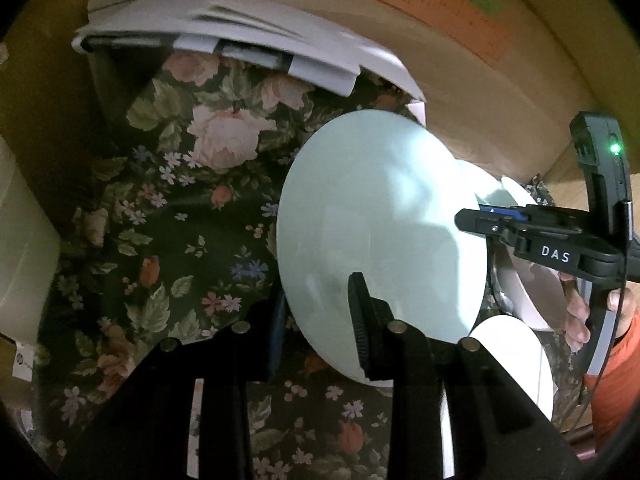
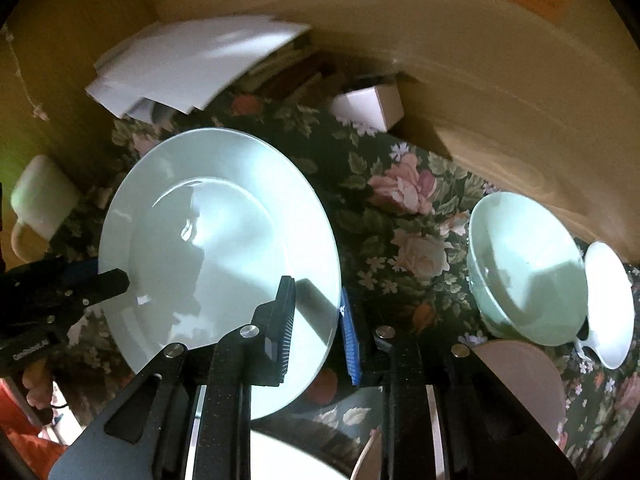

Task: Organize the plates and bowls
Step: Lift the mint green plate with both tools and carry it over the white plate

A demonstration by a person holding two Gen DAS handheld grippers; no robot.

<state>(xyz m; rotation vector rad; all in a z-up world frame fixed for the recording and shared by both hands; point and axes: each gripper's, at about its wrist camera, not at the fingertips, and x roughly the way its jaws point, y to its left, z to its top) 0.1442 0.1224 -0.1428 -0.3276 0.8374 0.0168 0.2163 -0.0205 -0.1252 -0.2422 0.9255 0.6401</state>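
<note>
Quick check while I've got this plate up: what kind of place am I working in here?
Most likely a home dining or kitchen table pushed against a wall: a floral tablecloth, household dishes such as the pale green plate and bowl, plus loose papers stacked at the back.

Floral tablecloth [image 2: 404,200]; white papers [image 2: 192,64], small white box [image 2: 368,108] at back.

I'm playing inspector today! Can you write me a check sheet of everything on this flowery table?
Surface: floral tablecloth, dark with roses.
Job's things: pale green plate, tilted, held on opposite edges; green bowl with white bowl beside it.
Clutter: white papers, small white box, cream mug.
Grippers: left gripper and right gripper, jaws shut on the plate.
Cables: thin black cable on the right gripper.
Surroundings: tan wall.
</note>
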